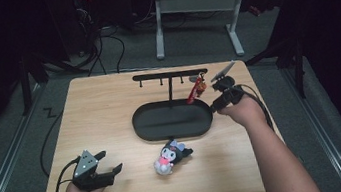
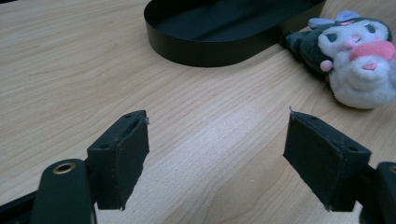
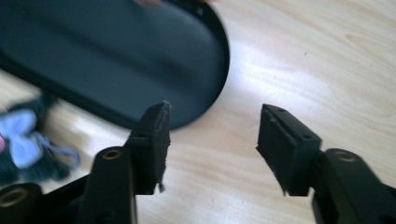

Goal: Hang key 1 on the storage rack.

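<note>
A black oval tray [image 1: 174, 135] lies mid-table, with a black T-shaped hook rack [image 1: 169, 74] rising behind it. A red charm [image 1: 197, 89] hangs from a hook near the rack's right end. In front of the tray lies a small black-and-white plush toy [image 1: 171, 156] with pink details, on its side. My left gripper [image 1: 110, 162] rests at the front left of the table, open and empty; its view shows the plush [image 2: 359, 60] and the tray [image 2: 205, 51] ahead. My right gripper [image 1: 217, 100] hovers by the tray's right end [image 3: 116, 56], open, nothing between its jaws [image 3: 212, 135].
The wooden table [image 1: 105, 115] has bare surface left of the tray. On the dark floor behind it are cables and the legs of a white desk [image 1: 159, 27]. The left gripper's cable trails off the table's front left corner.
</note>
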### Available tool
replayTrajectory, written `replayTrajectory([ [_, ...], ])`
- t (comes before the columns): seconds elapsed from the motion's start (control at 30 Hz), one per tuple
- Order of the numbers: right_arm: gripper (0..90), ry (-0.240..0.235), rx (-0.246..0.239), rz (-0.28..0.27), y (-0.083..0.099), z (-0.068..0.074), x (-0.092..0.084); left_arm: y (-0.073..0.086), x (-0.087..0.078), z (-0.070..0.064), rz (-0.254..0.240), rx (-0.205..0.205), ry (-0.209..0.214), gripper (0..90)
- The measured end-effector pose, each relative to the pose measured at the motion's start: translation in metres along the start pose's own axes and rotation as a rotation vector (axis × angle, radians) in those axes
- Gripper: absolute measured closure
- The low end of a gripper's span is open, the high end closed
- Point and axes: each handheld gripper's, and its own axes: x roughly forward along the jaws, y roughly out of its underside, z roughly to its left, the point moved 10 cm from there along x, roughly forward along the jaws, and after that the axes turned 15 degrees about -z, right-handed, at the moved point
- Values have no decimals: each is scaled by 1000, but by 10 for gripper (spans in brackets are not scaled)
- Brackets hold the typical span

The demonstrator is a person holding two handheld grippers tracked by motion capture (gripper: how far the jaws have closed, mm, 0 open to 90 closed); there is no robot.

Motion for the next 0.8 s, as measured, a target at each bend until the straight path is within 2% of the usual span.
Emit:
replayTrajectory([
  [0.03,423,2,-27,-17,16,8,-2,0,1,-1,-3,-6,1,226],
  [0.07,423,2,-27,-17,16,8,-2,0,1,-2,1,-9,4,226],
  [0.1,423,-5,-42,-51,33,17,-2,1,2,-4,6,-12,11,230],
  [0.17,421,-29,-8,-83,49,27,-3,3,3,-6,16,-3,13,241],
  [0.2,421,-29,-8,-83,49,27,-3,3,3,-6,16,-3,13,245],
  [0.23,403,-30,-28,-130,65,34,-4,4,5,-8,27,1,17,248],
  [0.27,403,-30,-28,-130,65,34,-4,4,5,-8,27,1,17,253],
  [0.3,390,-47,-10,-193,81,41,-4,6,6,-9,36,5,16,258],
  [0.33,390,-47,-10,-193,81,41,-4,6,6,-9,36,5,16,275],
  [0.37,391,-63,19,-257,97,46,-1,8,7,-11,43,6,16,290],
  [0.4,391,-63,19,-257,97,46,-1,8,7,-11,43,6,16,303],
  [0.43,404,-84,48,-309,114,50,2,9,7,-14,43,12,18,321],
  [0.47,404,-84,48,-309,114,50,2,9,7,-14,43,12,18,342],
  [0.5,415,-76,61,-351,131,53,5,10,8,-15,46,15,12,365],
  [0.53,415,-76,61,-351,131,53,5,10,8,-15,46,15,12,390],
  [0.57,468,-63,70,-413,143,54,3,10,8,-16,47,-5,4,416],
  [0.6,468,-63,70,-413,143,54,3,10,8,-16,47,-5,4,445],
  [0.63,629,-102,126,-483,155,58,-3,9,10,-21,47,-104,14,488],
  [0.67,629,-102,126,-483,155,58,-3,9,10,-21,47,-104,14,525],
  [0.7,713,-184,158,-444,163,66,-6,5,15,-25,36,-150,0,577],
  [0.73,754,-159,104,-444,164,65,-8,3,18,-28,38,-129,-15,643],
  [0.77,785,-140,77,-430,165,64,-9,1,22,-31,43,-105,-29,700],
  [0.8,785,-140,77,-430,165,64,-9,1,22,-31,43,-105,-29,761],
])
